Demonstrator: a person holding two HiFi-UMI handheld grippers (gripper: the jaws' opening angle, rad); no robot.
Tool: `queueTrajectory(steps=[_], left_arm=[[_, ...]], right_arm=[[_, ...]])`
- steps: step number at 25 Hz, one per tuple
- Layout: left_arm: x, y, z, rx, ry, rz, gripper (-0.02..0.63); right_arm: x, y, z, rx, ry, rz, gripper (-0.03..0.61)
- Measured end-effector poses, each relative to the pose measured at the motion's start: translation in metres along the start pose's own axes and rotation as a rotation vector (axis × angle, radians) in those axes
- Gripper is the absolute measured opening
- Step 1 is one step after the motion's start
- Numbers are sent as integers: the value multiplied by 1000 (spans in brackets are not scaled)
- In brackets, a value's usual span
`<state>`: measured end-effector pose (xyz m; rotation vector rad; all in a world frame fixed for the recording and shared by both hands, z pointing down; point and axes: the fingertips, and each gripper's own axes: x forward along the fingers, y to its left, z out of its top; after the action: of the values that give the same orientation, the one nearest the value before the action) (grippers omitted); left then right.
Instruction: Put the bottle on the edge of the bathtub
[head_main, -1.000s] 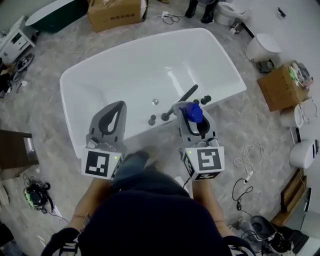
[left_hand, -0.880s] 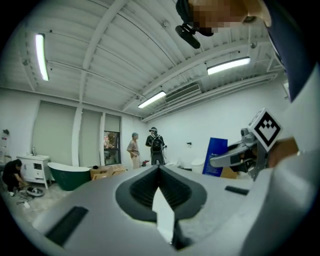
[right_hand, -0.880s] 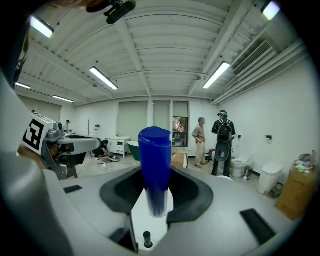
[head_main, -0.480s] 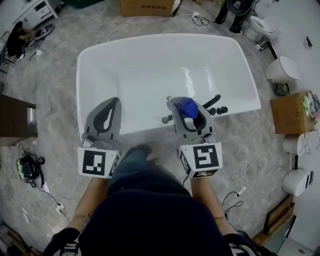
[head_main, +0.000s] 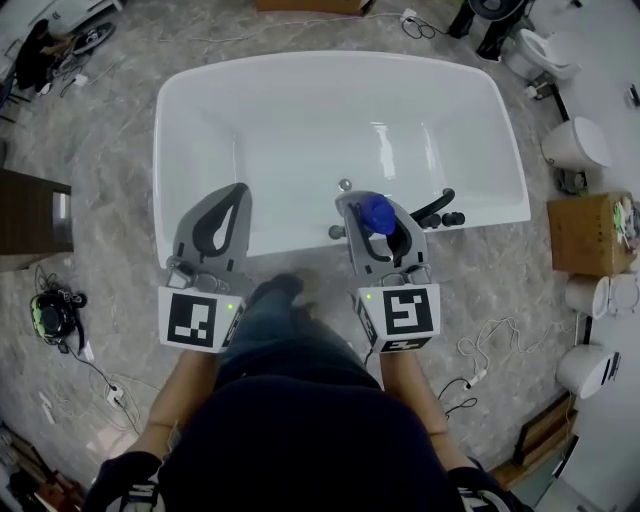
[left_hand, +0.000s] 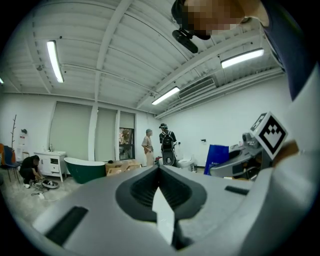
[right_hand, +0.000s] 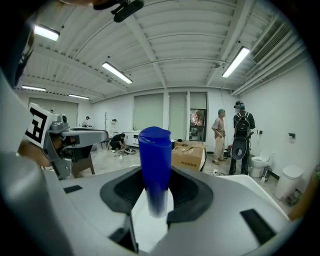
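The right claw (head_main: 372, 208) is squeezing the blue bottle (head_main: 378, 215) by its sides. The bottle is probably feeling light, hard and slippery. The left claw (head_main: 231, 200) is sitting shut, empty.

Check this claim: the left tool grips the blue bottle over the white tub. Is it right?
No. The right tool, not the left, grips the blue bottle over the white tub; the right gripper view shows it between the jaws.

Left hand-held gripper (head_main: 237, 193) and right hand-held gripper (head_main: 376, 214): grey shells, black jaw linings, white cubes bearing black square markers. Wearer: dark top (head_main: 295, 435), blue trousers (head_main: 263, 318).
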<state>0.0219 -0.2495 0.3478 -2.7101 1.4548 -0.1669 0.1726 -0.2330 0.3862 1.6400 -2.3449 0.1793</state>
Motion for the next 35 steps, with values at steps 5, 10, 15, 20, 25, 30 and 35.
queueTrajectory(steps=[5,10,15,20,25,30,35], left_arm=[[13,-1,-28,-19,16,-5,2],[21,-1,-63,-52,105,-27,2],[32,-9,-94,-44,144,-76,2],[39,-16,-121,-28,183,-129,2],[48,-21,-151,-33,237,-163,2],[52,-26,-172,-39,254,-190,2],[52,-35,-193,-45,296,-218,2]], right_arm=[[19,5,-41,7,40,19,160],[38,15,-83,6,68,37,160],[53,21,-118,17,63,49,160],[69,29,-152,10,81,64,160],[81,33,-188,15,134,70,160],[85,39,-222,22,203,73,160],[88,43,-252,34,259,71,160]])
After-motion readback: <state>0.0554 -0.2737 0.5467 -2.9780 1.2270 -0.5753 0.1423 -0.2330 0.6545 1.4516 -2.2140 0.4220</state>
